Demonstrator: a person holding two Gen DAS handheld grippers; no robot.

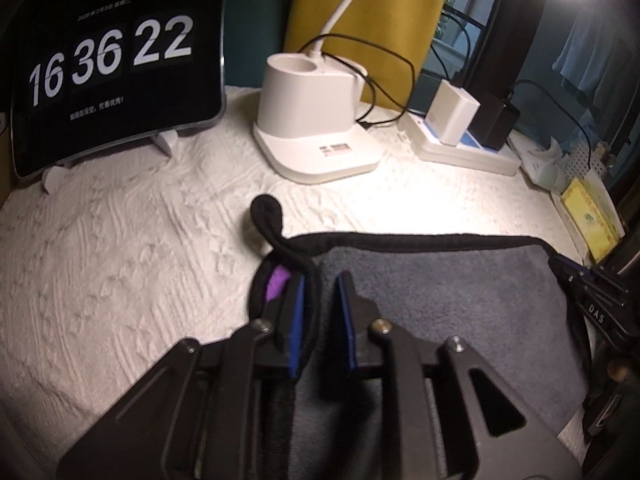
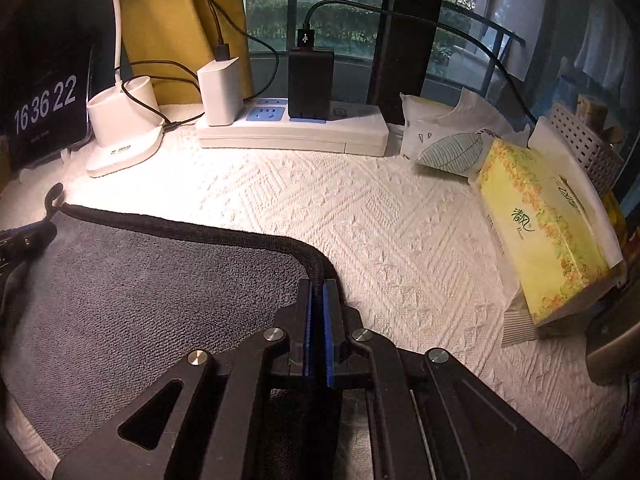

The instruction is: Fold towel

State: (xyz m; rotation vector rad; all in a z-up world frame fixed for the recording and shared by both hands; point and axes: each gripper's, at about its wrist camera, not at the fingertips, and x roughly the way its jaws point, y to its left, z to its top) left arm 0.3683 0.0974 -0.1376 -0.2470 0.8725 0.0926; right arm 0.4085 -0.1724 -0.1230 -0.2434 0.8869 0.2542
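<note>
A grey towel point(image 1: 440, 292) with a black hem lies on the white textured cloth; it also shows in the right wrist view point(image 2: 132, 280). My left gripper point(image 1: 320, 280) sits over the towel's left corner with its blue pads slightly apart; the black hem runs between them and a hanging loop point(image 1: 266, 208) curls out ahead. A purple tag point(image 1: 278, 280) shows beside the left pad. My right gripper point(image 2: 318, 286) is shut on the towel's right corner hem. The right gripper also shows at the right edge of the left wrist view point(image 1: 592, 292).
A tablet clock point(image 1: 112, 64) stands at the back left. A white lamp base point(image 1: 316, 120) and a power strip point(image 2: 292, 128) with chargers sit along the back. Tissue packs point(image 2: 548, 236) and a white basket point(image 2: 584, 140) stand at the right.
</note>
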